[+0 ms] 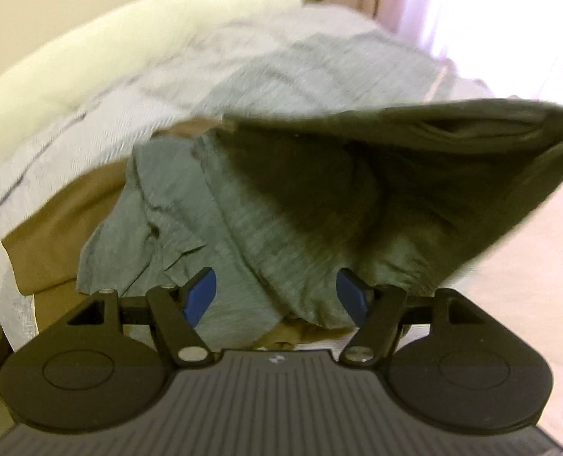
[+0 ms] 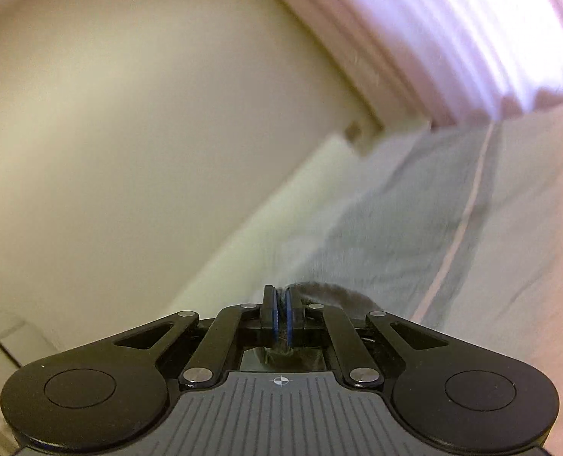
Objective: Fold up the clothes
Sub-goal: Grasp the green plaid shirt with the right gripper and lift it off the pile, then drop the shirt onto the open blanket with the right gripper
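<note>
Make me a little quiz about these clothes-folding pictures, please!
1. True or false: the left gripper is wide open.
2. What does the right gripper pinch: A the white pillow, B the grey garment, C the curtain?
3. Fill in: the grey garment lies partly over a ____ cloth.

Key: 1 true; 2 B; 3 brown.

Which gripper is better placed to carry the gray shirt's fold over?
Right. The right gripper already has its jaws shut on a gray shirt edge, lifted over the bed. The left gripper is open, with the shirt draped between its jaws but not pinched.
</note>
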A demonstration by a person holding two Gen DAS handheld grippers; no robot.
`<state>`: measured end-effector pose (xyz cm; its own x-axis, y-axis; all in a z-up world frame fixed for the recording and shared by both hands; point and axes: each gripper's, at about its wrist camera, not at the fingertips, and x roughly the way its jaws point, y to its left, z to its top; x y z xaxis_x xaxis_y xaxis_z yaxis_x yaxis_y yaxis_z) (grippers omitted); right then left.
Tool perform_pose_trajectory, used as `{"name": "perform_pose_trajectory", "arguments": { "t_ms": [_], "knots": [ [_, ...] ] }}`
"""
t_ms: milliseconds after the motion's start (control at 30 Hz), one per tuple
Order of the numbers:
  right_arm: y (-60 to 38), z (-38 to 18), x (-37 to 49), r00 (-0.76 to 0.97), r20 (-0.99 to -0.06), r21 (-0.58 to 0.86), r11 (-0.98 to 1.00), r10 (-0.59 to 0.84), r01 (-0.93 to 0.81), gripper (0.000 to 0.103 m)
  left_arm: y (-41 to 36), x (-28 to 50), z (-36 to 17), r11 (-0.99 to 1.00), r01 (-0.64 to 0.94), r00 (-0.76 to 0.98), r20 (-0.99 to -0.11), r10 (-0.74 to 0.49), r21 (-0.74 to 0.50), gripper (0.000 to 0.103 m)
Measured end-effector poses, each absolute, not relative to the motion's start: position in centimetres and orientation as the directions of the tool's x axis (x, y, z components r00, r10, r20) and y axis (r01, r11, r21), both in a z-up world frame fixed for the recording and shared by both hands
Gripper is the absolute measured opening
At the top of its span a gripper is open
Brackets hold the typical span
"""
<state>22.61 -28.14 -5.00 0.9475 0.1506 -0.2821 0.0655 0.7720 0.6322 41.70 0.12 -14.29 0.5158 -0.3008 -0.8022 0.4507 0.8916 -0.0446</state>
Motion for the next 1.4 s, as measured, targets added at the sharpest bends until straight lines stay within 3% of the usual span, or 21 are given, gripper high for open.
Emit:
{"name": "perform_pose_trajectory", "arguments": {
  "t_ms": [200,267,333,400,433,467,667,800,1067,1400],
  "knots": [
    [-32.5,0.8,9.2,0.975,-0.221,0.654,0.739,-0.021,0.165,0.000,-2.9,33.6,-9.7,0.829,0.553,0.501,-0.763,-0.407,-0.079,0.067],
    [-34.4,2.0,4.7,0.954,-0.269,0.630,0.725,-0.131,0.277,0.000,-4.5,30.2,-8.8,0.796,0.598,0.476,-0.757,-0.448,-0.095,0.067],
    [-36.3,2.1,0.5,0.877,-0.408,0.551,0.697,-0.253,0.458,0.004,-6.1,26.9,-8.3,0.763,0.638,0.446,-0.755,-0.481,-0.109,0.067],
    [-37.7,0.8,-3.5,0.802,-0.509,0.503,0.649,-0.311,0.571,0.026,-7.6,23.5,-8.3,0.731,0.673,0.417,-0.758,-0.501,-0.113,0.067],
    [-38.3,0.0,-5.7,0.765,-0.552,0.482,0.621,-0.332,0.617,0.068,-8.4,21.8,-8.4,0.716,0.689,0.403,-0.762,-0.507,-0.112,0.067],
    [-38.5,-0.9,-7.8,0.737,-0.583,0.465,0.603,-0.342,0.648,0.083,-9.2,20.0,-8.5,0.702,0.703,0.389,-0.767,-0.511,-0.111,0.067],
    [-37.0,-8.5,-14.6,0.549,-0.799,0.311,0.613,-0.245,0.727,0.083,-11.4,11.9,-11.1,0.679,0.732,0.338,-0.835,-0.434,-0.056,0.067],
    [-34.6,-12.3,-15.7,0.466,-0.871,0.244,0.686,-0.155,0.685,0.083,-11.7,8.1,-12.9,0.685,0.729,0.330,-0.878,-0.347,0.004,0.067],
    [-30.2,-13.8,-14.5,0.465,-0.883,0.224,0.814,-0.063,0.535,0.083,-10.1,3.6,-13.6,0.710,0.702,0.366,-0.883,-0.293,0.055,0.067],
    [-31.0,-15.0,-11.8,0.447,-0.888,0.192,0.796,-0.109,0.575,0.083,-7.8,4.0,-13.2,0.730,0.679,0.389,-0.881,-0.268,0.078,0.067]
  ]
}}
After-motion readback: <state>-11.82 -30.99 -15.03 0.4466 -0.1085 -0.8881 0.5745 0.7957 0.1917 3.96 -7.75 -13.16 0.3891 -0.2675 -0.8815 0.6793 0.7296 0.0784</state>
